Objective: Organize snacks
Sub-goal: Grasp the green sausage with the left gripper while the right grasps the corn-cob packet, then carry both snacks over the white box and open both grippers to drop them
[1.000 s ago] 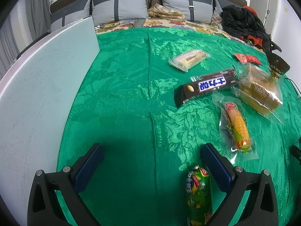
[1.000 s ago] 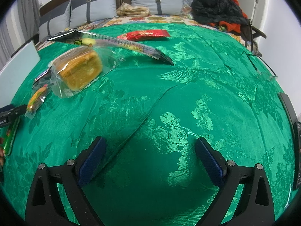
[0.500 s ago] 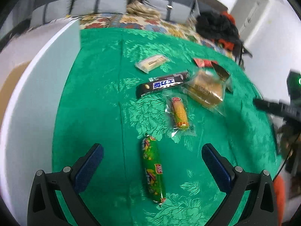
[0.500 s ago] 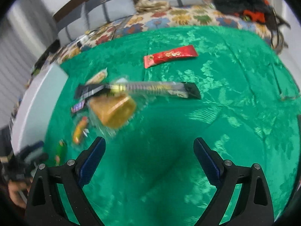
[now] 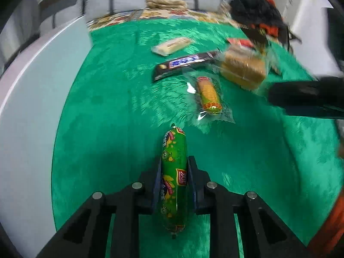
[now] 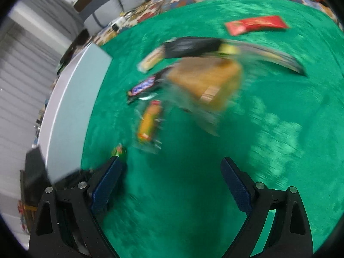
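Much bare green cloth (image 5: 107,111) beside the sausage (image 5: 174,172).

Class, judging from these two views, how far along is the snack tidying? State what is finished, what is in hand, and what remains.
Nothing looks sorted yet. In hand: the left tongs are shut on the green sausage. The right tongs are open and empty. Left lying loose on the green cloth: the corn pack, bread pack, chocolate bar, pale wafer pack and red packet.
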`<state>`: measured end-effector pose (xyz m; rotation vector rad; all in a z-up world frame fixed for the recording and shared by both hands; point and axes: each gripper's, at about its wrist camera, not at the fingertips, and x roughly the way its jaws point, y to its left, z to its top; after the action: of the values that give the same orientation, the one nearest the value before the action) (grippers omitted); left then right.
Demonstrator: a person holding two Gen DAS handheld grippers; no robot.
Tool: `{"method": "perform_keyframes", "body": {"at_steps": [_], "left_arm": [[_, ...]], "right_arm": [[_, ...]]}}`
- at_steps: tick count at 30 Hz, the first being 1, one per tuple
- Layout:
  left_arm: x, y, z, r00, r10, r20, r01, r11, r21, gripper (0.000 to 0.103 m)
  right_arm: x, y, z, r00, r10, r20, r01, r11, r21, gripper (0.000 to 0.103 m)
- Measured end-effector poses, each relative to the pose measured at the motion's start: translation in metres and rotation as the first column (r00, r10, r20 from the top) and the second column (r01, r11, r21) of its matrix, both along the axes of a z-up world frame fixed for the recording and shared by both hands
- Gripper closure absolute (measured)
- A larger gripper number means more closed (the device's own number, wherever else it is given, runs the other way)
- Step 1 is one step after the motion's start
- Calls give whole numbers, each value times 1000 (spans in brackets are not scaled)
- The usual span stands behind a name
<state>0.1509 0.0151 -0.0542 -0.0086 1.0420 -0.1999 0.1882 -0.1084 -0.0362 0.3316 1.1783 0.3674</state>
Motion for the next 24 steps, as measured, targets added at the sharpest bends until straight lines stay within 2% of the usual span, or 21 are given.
{"method": "perform_keyframes", "body": {"at_steps": [2,3,6,7,8,12,16,19,20,22,24], "left_arm": [[-13,13,6,1000,28,2,-27,999,-42,81],[-21,19,8,999,37,1,-37,997,-66,81],[-44,33,24,999,50,22,-48,992,-113,81],[-50,37,31,998,52,30,-48,991,-126,81],[-55,40,37,998,52,39,-47,989,-140,81],[-76,59,63,994,63,87,-45,980,-193,81],[-91,94,88,986,123,113,-84,950,-302,81],[-94,138,112,969,200,144,-139,927,-348,81],[-93,154,117,962,226,152,-161,923,-350,81],[-89,188,128,941,288,180,-221,921,-321,81],[-86,226,136,915,353,196,-292,914,-280,81]], "right_arm": [[18,26,-5,1000,-5,-17,5,1000,-20,34],[28,39,-10,999,-11,-36,9,999,-43,37],[49,69,-22,997,-36,-62,27,990,-138,38],[51,75,-24,997,-35,-65,23,985,-168,43],[53,85,-22,999,-17,-44,6,972,-234,74],[41,83,-15,998,23,-57,-37,963,-268,75],[14,56,3,999,-2,-46,-5,989,-144,75],[-2,52,38,1000,6,-19,-6,1000,-20,75],[-6,59,58,1000,27,8,-28,999,34,75],[-12,81,91,995,76,58,-82,992,100,75],[-21,122,133,978,165,131,-185,969,161,75]]}}
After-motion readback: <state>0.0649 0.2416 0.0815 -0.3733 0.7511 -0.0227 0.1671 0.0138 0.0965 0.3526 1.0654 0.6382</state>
